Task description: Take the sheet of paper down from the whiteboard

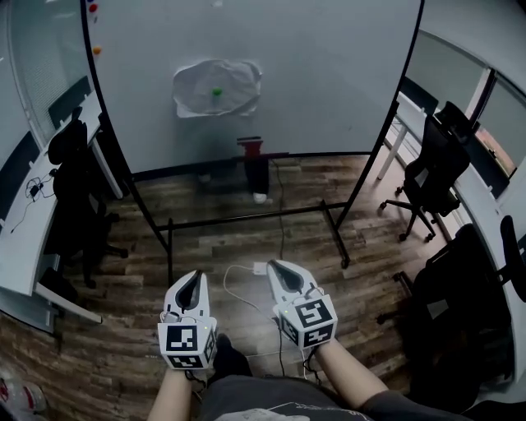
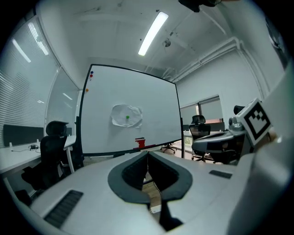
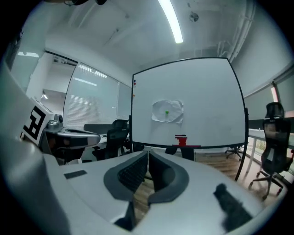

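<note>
The sheet of paper (image 1: 217,87) is up on the whiteboard (image 1: 329,74), a bit left of the board's centre, about mid-height. It is crumpled with a rounded outline, pinned by one green magnet (image 1: 217,92) near its middle. Not taken down yet; nothing touches it.

A red block (image 1: 250,146) sits on the whiteboard's bottom ledge, just below the paper and slightly right of it. A few small coloured magnets (image 1: 93,10) sit near the board's top-left corner.

Gripper state:
- The left hand-held gripper (image 1: 195,277) is clenched, jaws pressed together, nothing between them.
- The right hand-held gripper (image 1: 278,266) is the same: jaws together, empty.

Both are well short of the whiteboard, held side by side low in front of the person. They are over the wood floor (image 1: 214,197), on the near side of the board's black stand (image 1: 246,220). Both point toward the board. In each gripper view the paper sits above the jaw tips, well apart from them.

A small white adapter (image 1: 260,268) with a white cable lies on the floor on the near side of the stand, between the two grippers' tips in the head view.

One black office chair (image 1: 70,164) stands left of the whiteboard and another (image 1: 431,177) right of it. A white worktop (image 1: 20,247) runs along the left of the board.
</note>
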Demonstrator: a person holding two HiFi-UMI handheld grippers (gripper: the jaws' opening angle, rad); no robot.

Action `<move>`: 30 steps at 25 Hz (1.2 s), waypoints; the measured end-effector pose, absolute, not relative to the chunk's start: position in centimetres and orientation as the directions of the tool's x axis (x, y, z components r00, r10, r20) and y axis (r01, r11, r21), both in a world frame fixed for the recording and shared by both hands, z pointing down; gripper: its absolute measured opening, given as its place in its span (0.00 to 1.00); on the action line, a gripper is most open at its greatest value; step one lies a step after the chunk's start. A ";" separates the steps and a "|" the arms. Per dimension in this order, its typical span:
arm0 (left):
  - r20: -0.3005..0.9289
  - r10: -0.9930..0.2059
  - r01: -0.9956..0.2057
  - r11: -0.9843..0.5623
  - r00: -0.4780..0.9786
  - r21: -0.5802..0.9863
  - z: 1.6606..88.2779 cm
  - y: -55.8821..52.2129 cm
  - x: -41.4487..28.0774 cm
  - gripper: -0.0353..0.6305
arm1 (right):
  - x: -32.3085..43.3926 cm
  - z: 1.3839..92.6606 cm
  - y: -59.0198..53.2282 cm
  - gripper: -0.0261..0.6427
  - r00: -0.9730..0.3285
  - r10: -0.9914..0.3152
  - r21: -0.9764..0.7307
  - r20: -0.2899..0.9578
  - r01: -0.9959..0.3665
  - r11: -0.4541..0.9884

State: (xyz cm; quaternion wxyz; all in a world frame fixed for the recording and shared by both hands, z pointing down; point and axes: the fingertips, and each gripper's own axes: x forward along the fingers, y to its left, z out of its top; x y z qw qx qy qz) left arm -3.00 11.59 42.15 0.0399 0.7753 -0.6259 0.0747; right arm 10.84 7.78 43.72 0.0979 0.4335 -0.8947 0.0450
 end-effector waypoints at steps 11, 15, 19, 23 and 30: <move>0.180 -0.951 -0.967 -0.255 0.250 -0.003 43.3 0.1 -9.7 0.08 | 5.3 45.4 -3.8 0.07 -0.545 -0.795 -0.028 0.267 -0.829 0.559; 0.186 -0.947 -0.964 -0.264 0.261 0.008 43.3 -2.7 -12.2 0.08 | 3.2 45.4 -6.5 0.07 -0.533 -0.801 -0.034 0.273 -0.838 0.545; 0.180 -0.943 -0.960 -0.281 0.278 0.011 43.0 -5.4 -14.5 0.08 | 1.3 45.2 -9.0 0.08 -0.510 -0.815 -0.033 0.274 -0.852 0.522; 0.168 -0.937 -0.950 -0.312 0.307 -0.004 42.4 -7.8 -15.8 0.08 | 0.0 45.1 -10.2 0.07 -0.492 -0.827 -0.027 0.272 -0.863 0.504; 0.134 -0.943 -0.952 -0.306 0.303 0.001 41.2 -11.8 -16.7 0.08 | -0.3 45.1 -12.5 0.08 -0.473 -0.834 -0.021 0.283 -0.873 0.488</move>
